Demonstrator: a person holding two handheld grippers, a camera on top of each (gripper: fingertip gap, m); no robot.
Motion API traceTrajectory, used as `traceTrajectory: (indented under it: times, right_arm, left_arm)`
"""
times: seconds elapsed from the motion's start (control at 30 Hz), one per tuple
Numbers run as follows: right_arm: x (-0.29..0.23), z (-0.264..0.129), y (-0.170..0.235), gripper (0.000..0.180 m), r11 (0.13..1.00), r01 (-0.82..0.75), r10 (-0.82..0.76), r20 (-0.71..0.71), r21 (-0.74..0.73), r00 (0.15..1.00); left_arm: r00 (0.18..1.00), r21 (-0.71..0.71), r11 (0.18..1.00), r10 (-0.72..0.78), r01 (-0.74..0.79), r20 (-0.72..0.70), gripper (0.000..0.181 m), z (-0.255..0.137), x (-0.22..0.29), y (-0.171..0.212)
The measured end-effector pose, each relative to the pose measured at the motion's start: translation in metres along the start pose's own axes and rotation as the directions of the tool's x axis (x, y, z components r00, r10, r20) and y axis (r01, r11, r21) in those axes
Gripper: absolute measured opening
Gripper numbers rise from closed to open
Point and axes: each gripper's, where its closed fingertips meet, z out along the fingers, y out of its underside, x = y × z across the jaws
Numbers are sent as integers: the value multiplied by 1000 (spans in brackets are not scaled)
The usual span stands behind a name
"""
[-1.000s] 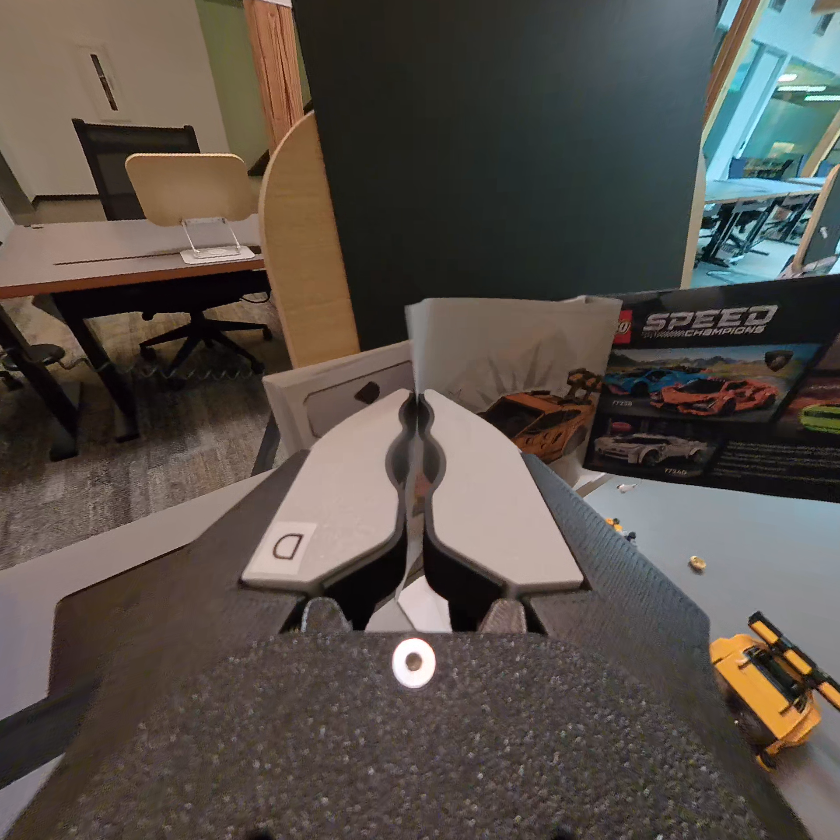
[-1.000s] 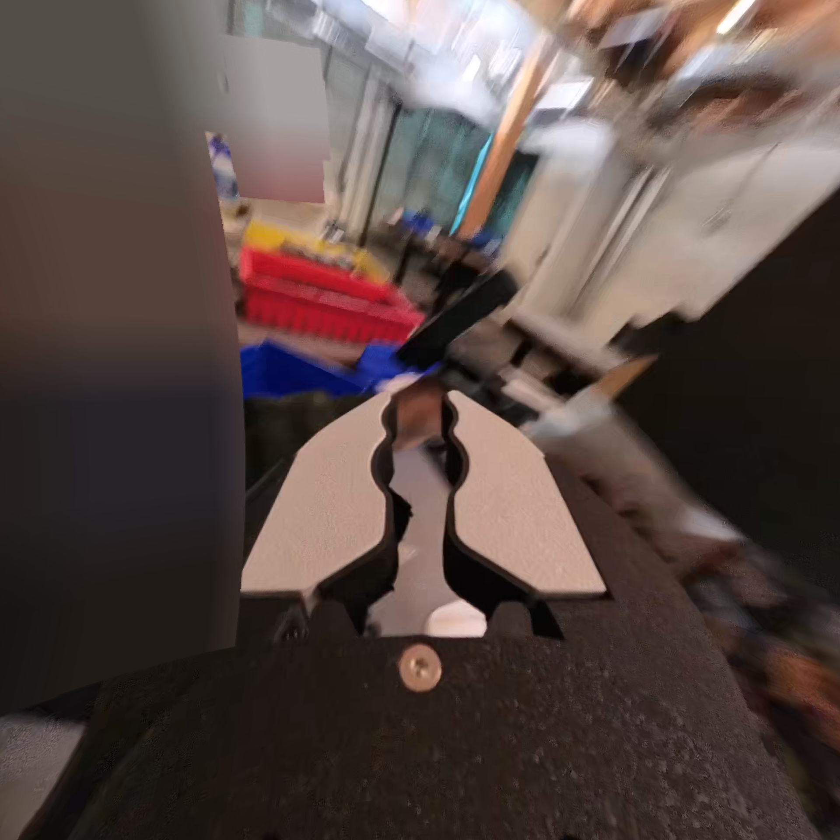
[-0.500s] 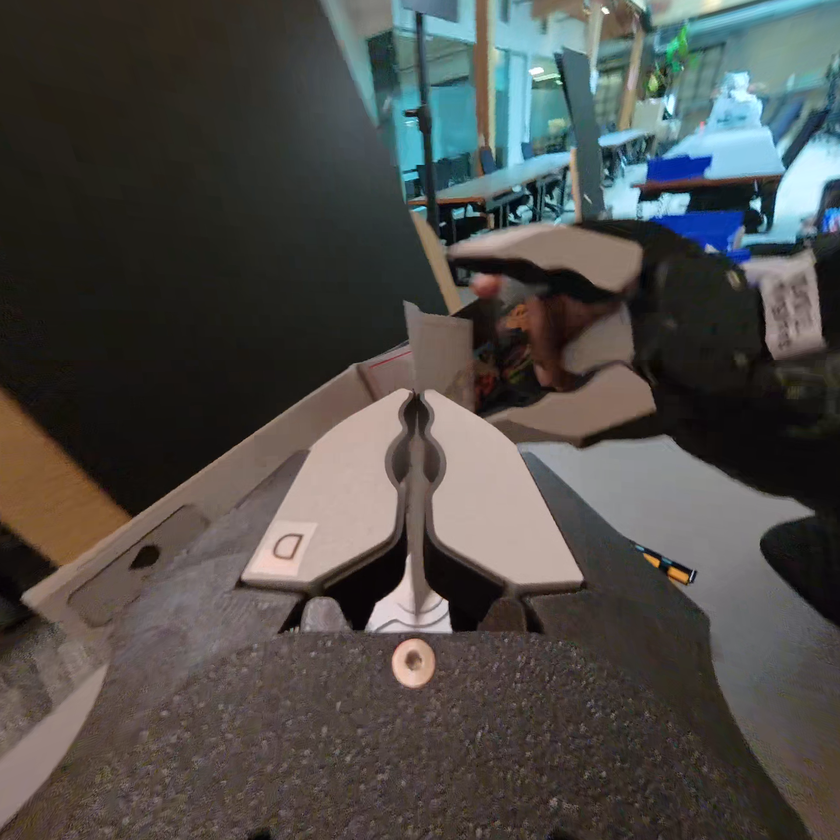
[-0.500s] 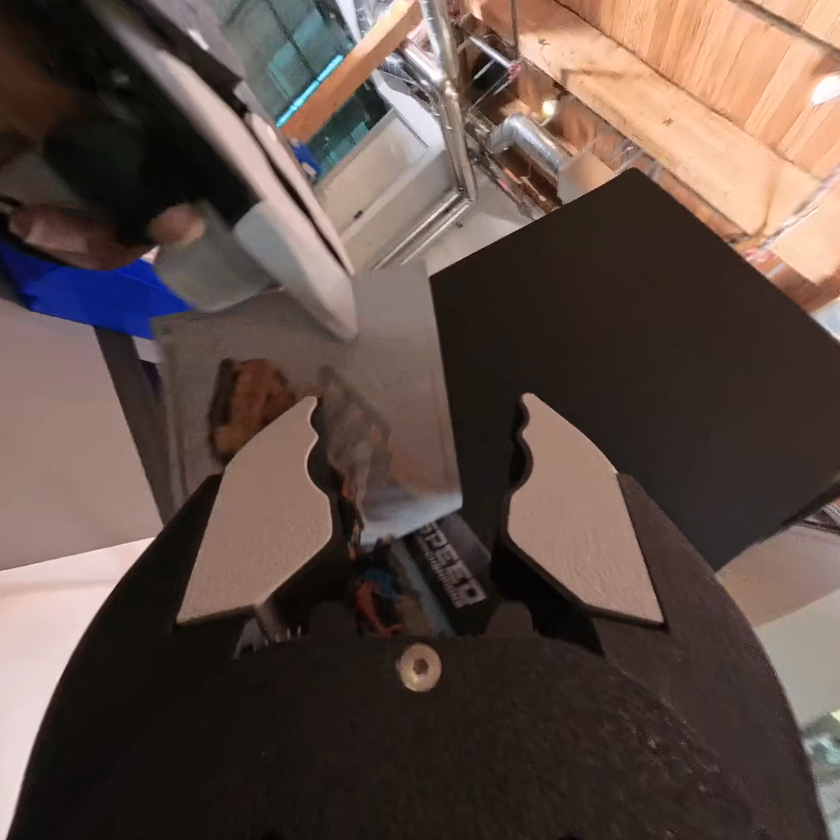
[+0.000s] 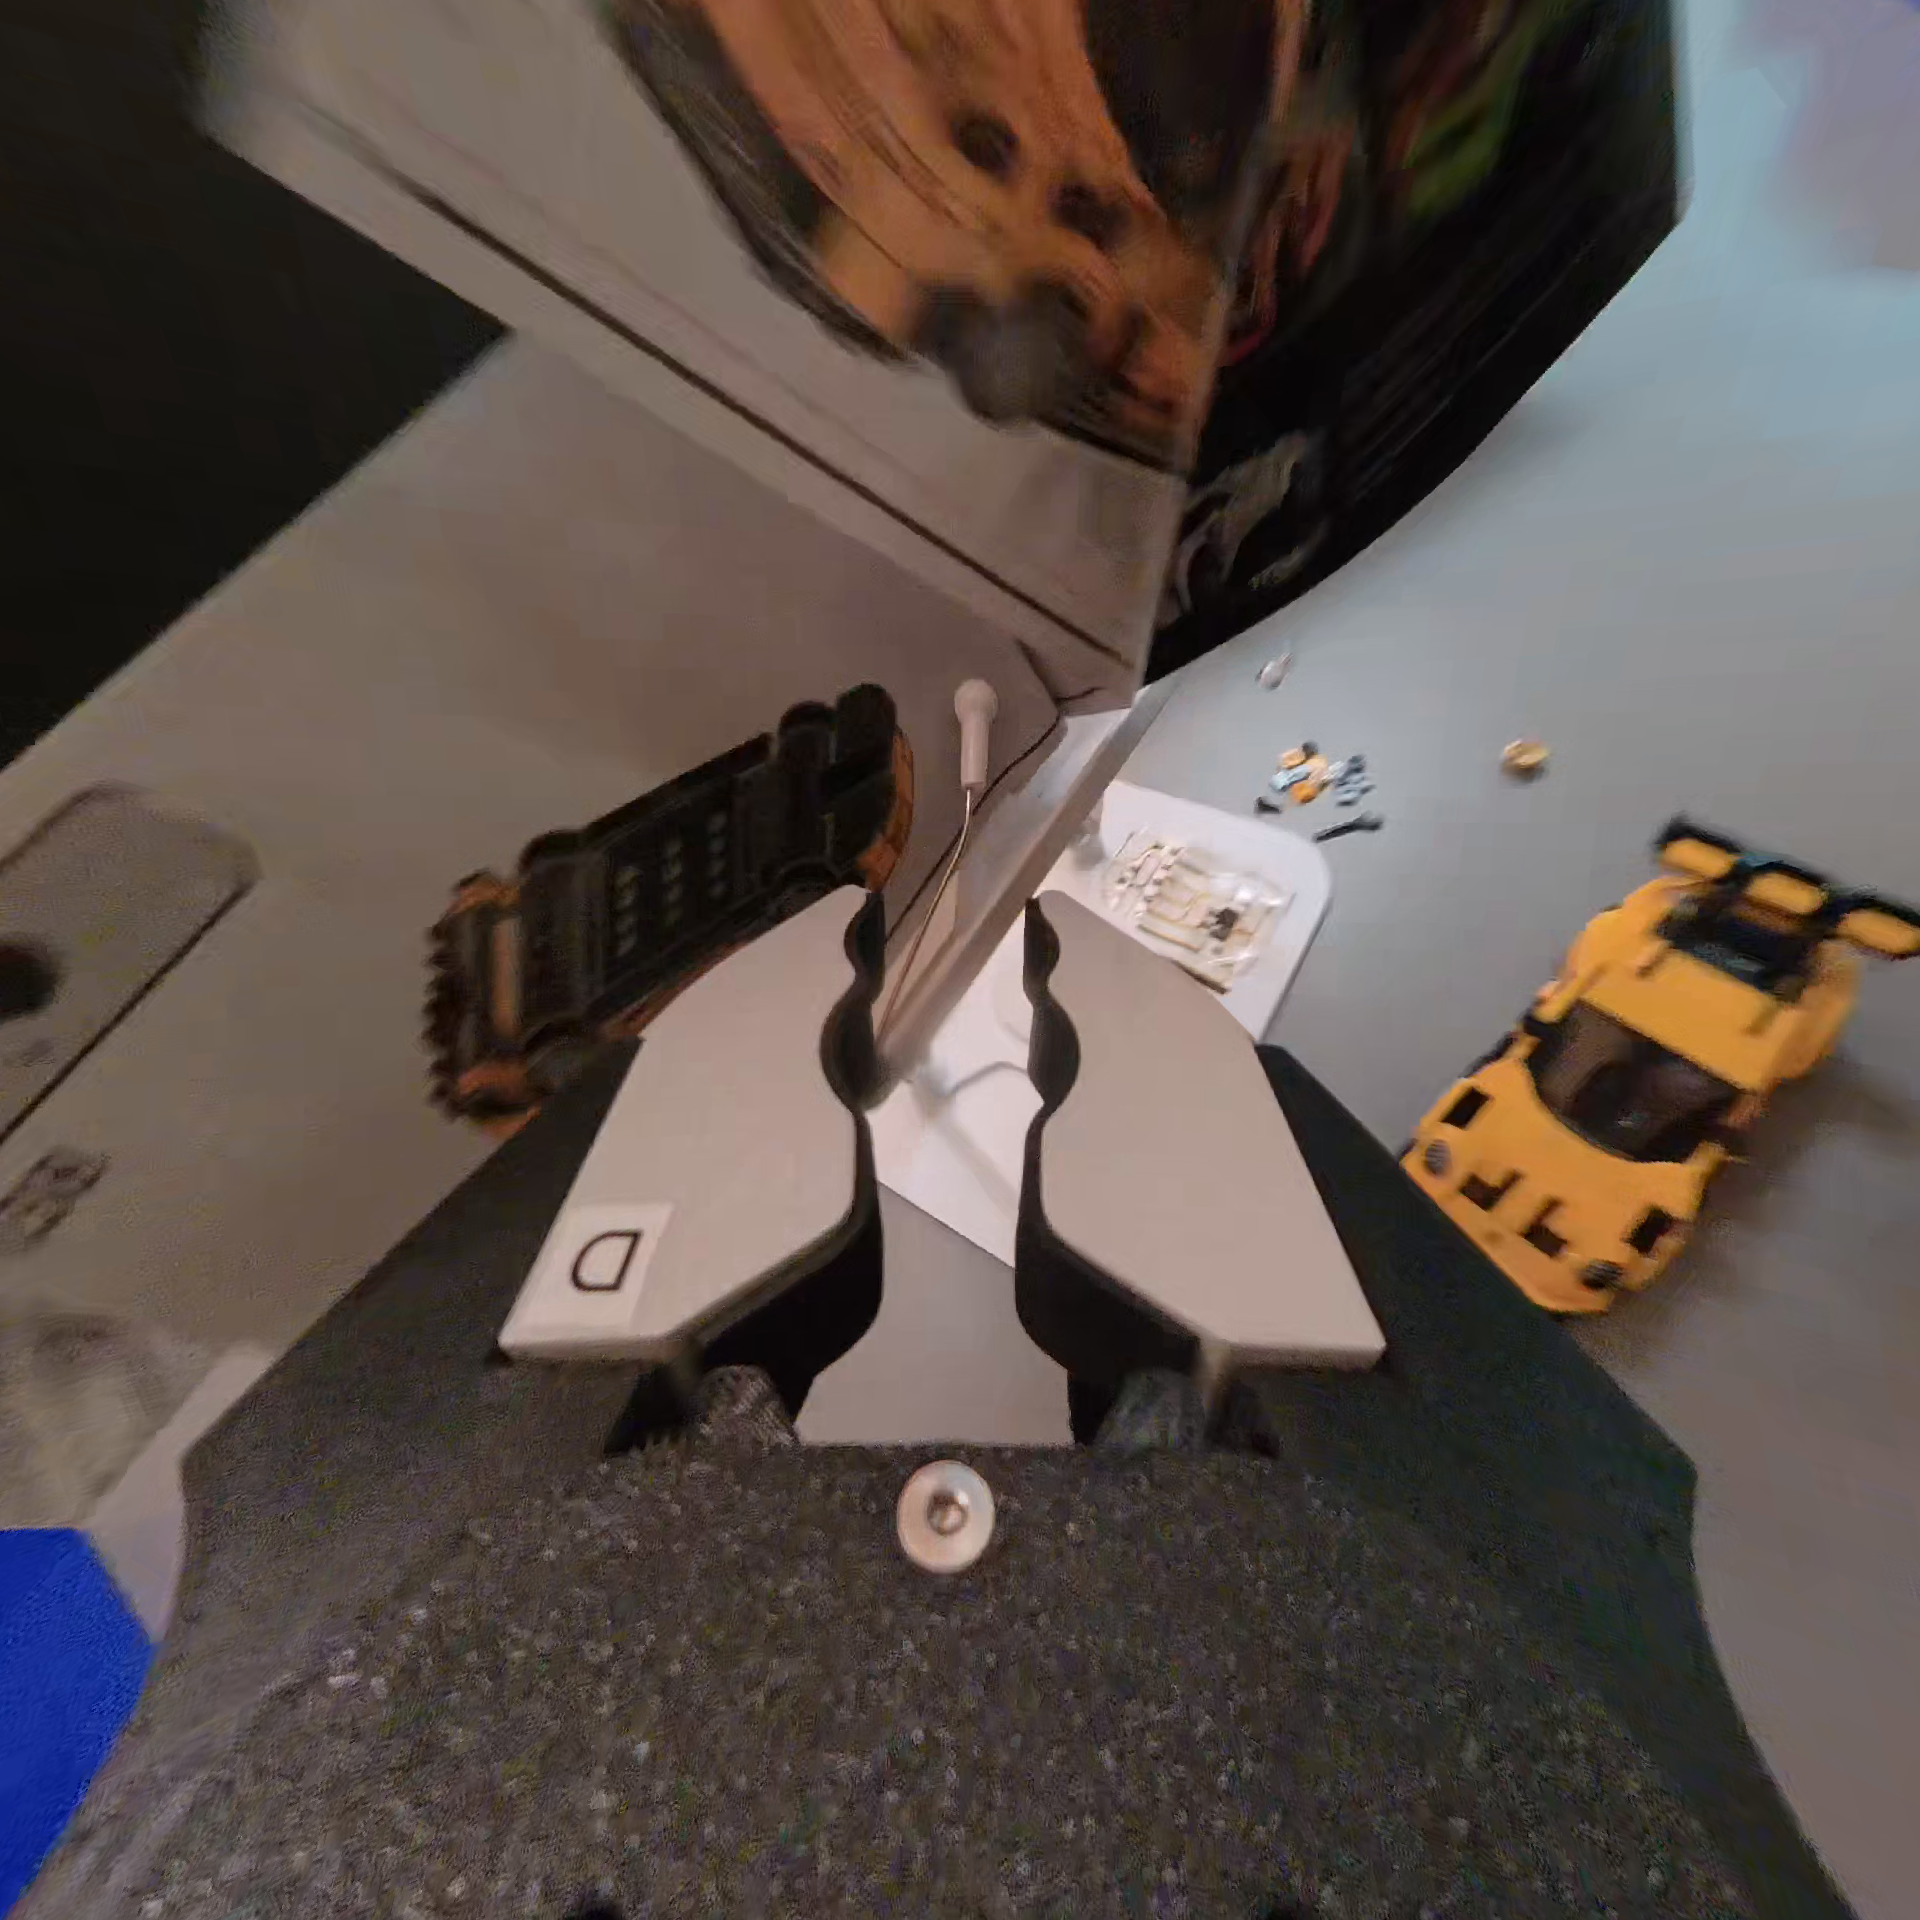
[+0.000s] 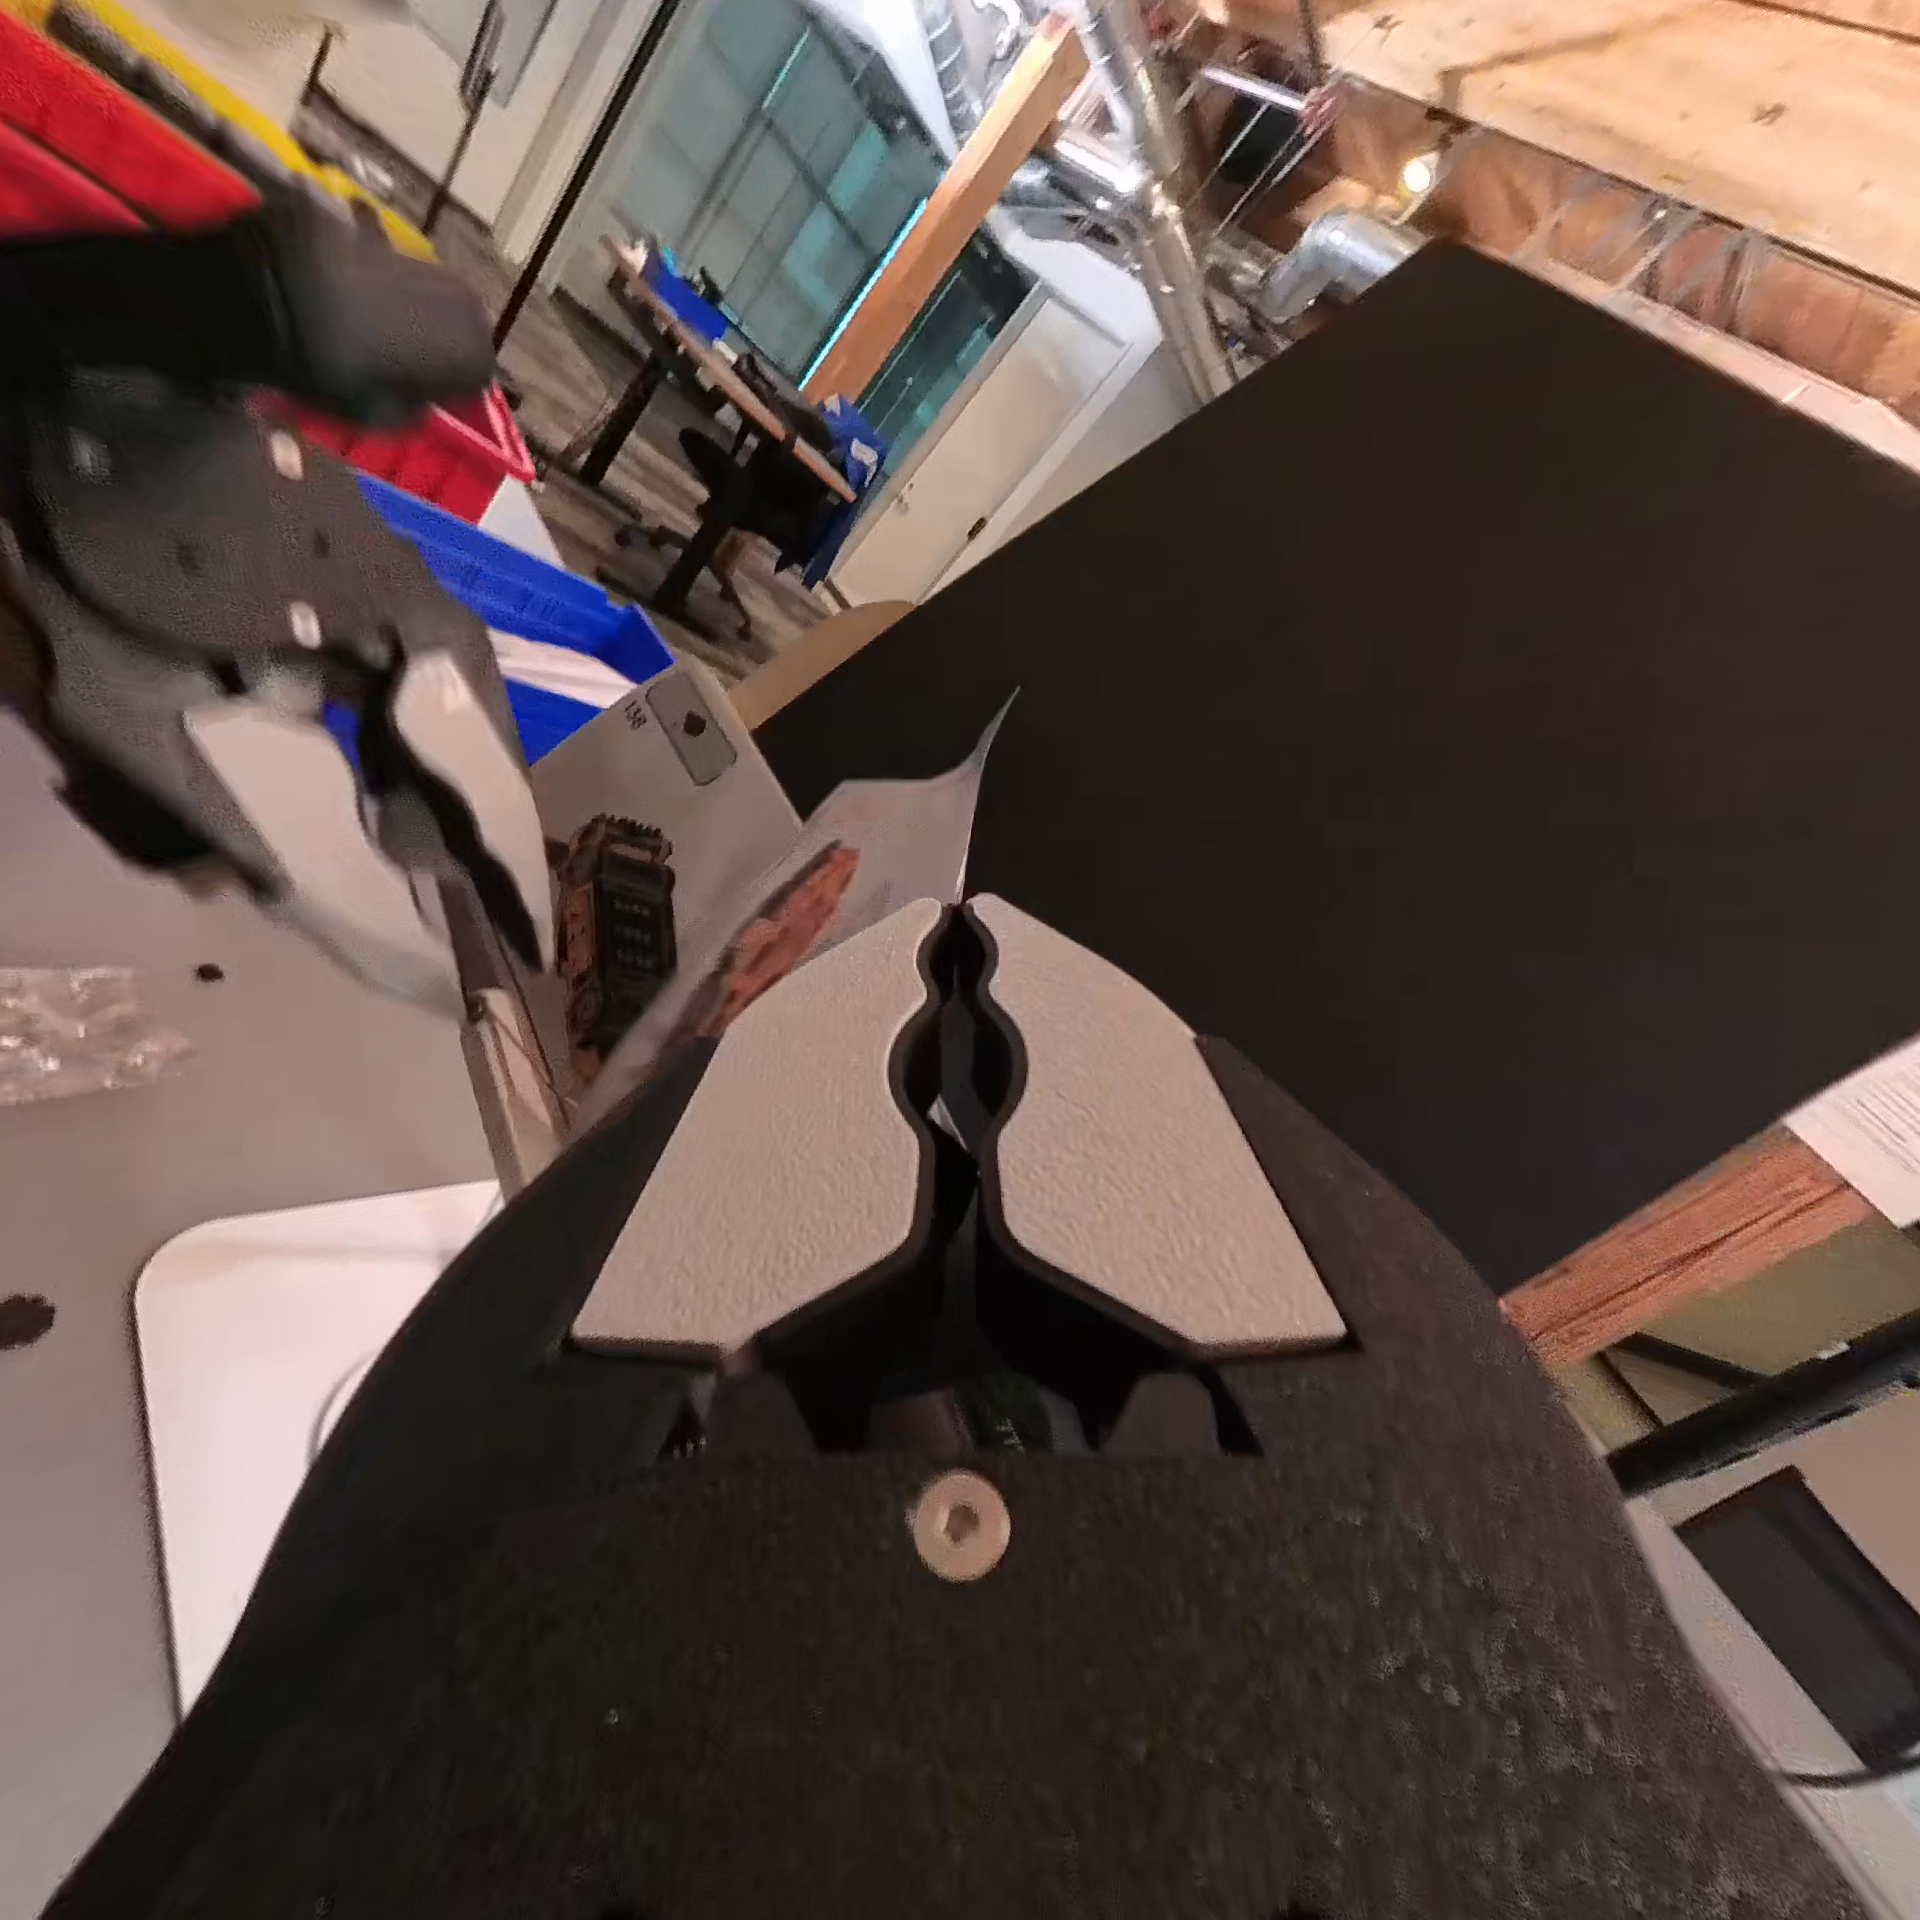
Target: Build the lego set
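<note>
Now left tongs [image 5: 951,920] parted, booklet [image 5: 997,935] released; right tongs [image 6: 956,912] newly clamped on booklet.

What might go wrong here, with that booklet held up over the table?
1. Only the right gripper pinches a thin page of the booklet; the left gripper is open, so the page might tear or slip.
2. The booklet hangs near the loose small parts and the yellow car on the table; a swing might scatter them.
</note>
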Motion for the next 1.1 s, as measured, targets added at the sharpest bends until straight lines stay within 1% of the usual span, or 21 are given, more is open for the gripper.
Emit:
traceTrajectory:
  times: [0.13, 0.17, 0.2, 0.23, 0.33, 0.4, 0.5, 0.6, 0.7, 0.8, 0.87, 0.97, 1.0, 1.03, 1.1]
  right_arm:
    - [0, 6, -2, 0, 1000, -2, 2, -24, 9, 1000]
    - [-1, 8, -4, 0, 1000, -4, 4, -21, 15, 1000]
    - [-4, 11, -7, 0, 1000, -5, 5, -15, 23, 1000]
    - [-6, 14, -10, 0, 999, -8, 8, -8, 33, 1000]
    - [-13, 28, -17, 0, 998, -2, 2, -3, 57, 1000]
    - [-17, 39, -20, 0, 997, -4, 5, -16, 78, 1000]
    - [-21, 56, -21, 0, 994, -9, 14, -48, 112, 999]
    - [-30, 72, -22, 0, 991, 14, -6, -60, 135, 998]
    - [-44, 92, -22, 0, 989, 85, -80, -46, 124, 996]
    - [-60, 117, -18, 1, 986, 132, -132, -6, 103, 991]
    - [-71, 132, -17, 4, 983, 157, -160, 26, 99, 987]
    - [-86, 149, -19, 25, 978, 186, -193, 63, 92, 979]
    - [-87, 149, -24, 31, 978, 178, -186, 67, 106, 980]
    - [-85, 144, -33, 32, 980, 145, -154, 63, 137, 986]
    - [-74, 122, -50, 29, 981, 36, -47, 53, 191, 998]
  left_arm:
    - [989, -69, 992, 113, -107, 95, 22, 46, 2, 0]
    - [983, -87, 989, 130, -120, 131, 15, 53, -1, 2]
    - [977, -74, 988, 148, -138, 151, 8, 55, -2, 0]
    - [978, -74, 988, 146, -136, 152, 5, 56, -1, 1]
    - [973, 27, 996, 78, -86, 219, 4, 48, -6, -4]
    - [968, 116, 993, -16, -13, 250, 4, 37, -14, -10]
    - [944, 239, 966, -168, 99, 285, 4, 15, -31, -13]
    - [896, 344, 909, -339, 234, 286, 4, -4, -48, -4]
    - [833, 415, 837, -486, 356, 265, 7, -18, -62, 15]
    - [749, 472, 723, -638, 504, 177, 9, -23, -69, 37]
    - [694, 498, 642, -712, 583, 105, 9, -24, -69, 48]
    - [624, 520, 542, -781, 660, 23, 10, -24, -68, 60]
    - [603, 525, 513, -797, 679, -1, 10, -23, -68, 62]
    - [591, 528, 494, -806, 690, -18, 10, -23, -67, 64]
    - [580, 530, 476, -813, 702, -37, 10, -23, -67, 66]
